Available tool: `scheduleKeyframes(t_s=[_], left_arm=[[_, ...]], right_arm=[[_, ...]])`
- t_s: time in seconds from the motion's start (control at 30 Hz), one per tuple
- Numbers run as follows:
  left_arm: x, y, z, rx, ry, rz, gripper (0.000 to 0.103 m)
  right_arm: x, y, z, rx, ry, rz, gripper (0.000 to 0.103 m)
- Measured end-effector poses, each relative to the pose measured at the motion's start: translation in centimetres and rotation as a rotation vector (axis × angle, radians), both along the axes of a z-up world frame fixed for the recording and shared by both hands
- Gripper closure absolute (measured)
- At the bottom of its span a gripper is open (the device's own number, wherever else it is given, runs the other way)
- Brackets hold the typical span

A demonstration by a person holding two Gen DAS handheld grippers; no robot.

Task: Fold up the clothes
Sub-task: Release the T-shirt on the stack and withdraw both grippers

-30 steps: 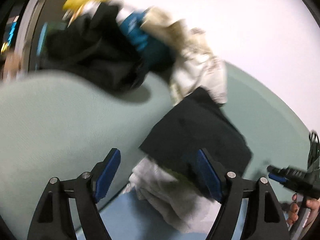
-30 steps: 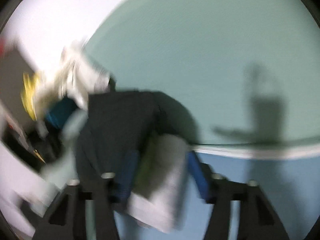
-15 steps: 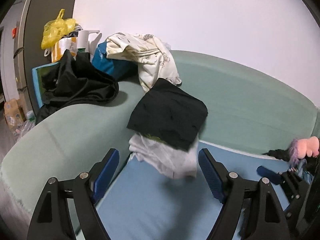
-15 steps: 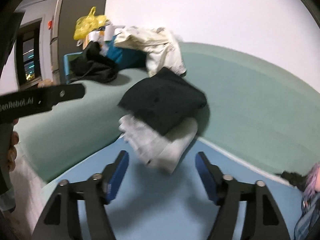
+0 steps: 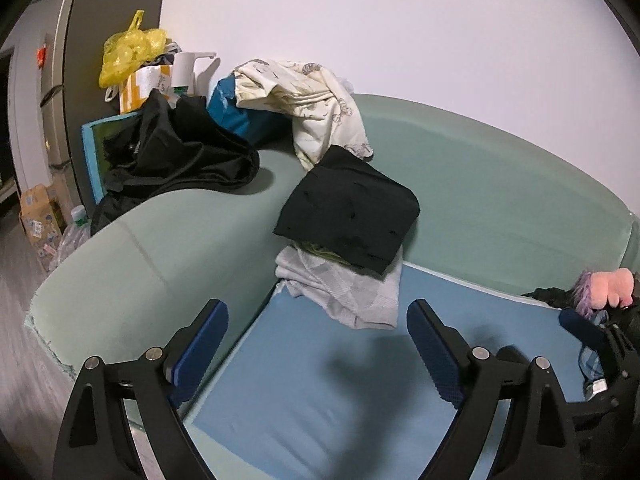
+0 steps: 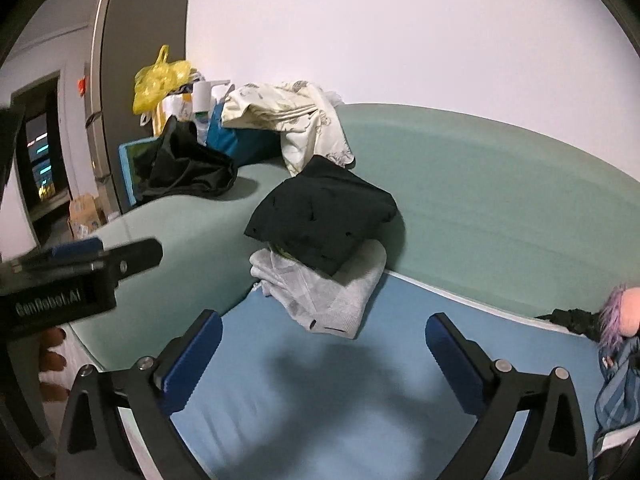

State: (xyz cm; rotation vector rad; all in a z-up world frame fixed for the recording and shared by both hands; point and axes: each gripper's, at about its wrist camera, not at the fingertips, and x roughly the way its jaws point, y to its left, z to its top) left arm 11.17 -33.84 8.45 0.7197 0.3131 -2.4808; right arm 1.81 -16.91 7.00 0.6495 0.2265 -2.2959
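A folded black garment [image 5: 348,216] [image 6: 324,216] lies on top of a folded grey-white garment [image 5: 348,294] [image 6: 320,292] in the corner of the blue mattress [image 5: 320,396] [image 6: 320,400]. My left gripper [image 5: 316,344] is open and empty, back from the stack. My right gripper [image 6: 320,356] is open and empty, also short of the stack. The left gripper's body shows at the left of the right wrist view [image 6: 72,280]. A blue striped garment [image 6: 620,392] lies at the right edge.
A green padded surround [image 5: 140,252] borders the mattress. On it lie a loose black garment [image 5: 176,156], a cream patterned cloth [image 5: 312,112] and a blue bag [image 5: 236,112]. A yellow plastic bag [image 5: 132,48] sits behind. A pink and purple plush toy [image 5: 604,284] lies at right.
Both grippers have pulled back from the folded stack, which now rests in the mattress corner. The views have steadied from blur. Both grippers stay open.
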Motion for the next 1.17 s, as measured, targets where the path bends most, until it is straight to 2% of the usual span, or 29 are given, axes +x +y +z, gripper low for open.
scheduleKeyframes(t_s=[0.3, 0.43, 0.67, 0.83, 1.03, 1.17], left_arm=[[0.3, -0.8, -1.2, 0.013, -0.004, -0.012, 0.012], [-0.1, -0.9, -1.4, -0.009, -0.013, -0.018, 0.012], [-1.4, -1.5, -1.1, -0.034, -0.013, -0.015, 0.011], [-3.1, -2.9, -0.5, 0.039, 0.0, -0.034, 0.011], [-5.4, -3.5, 0.2, -0.03, -0.017, 0.006, 0.011], [-6.2, -4.1, 0.1, -0.039, -0.001, 0.034, 0.011]], right_arm=[[-0.1, 0.0, -0.1, 0.022, -0.013, -0.014, 0.0], [-0.5, 0.0, -0.7, 0.034, -0.021, -0.007, 0.0], [-0.2, -0.5, -0.9, 0.055, 0.036, -0.026, 0.0], [-0.7, -1.4, -0.3, 0.042, 0.066, -0.009, 0.0], [-2.3, -2.9, -0.3, 0.032, 0.044, -0.036, 0.0], [-3.2, -3.6, -1.1, 0.033, 0.02, -0.039, 0.0]])
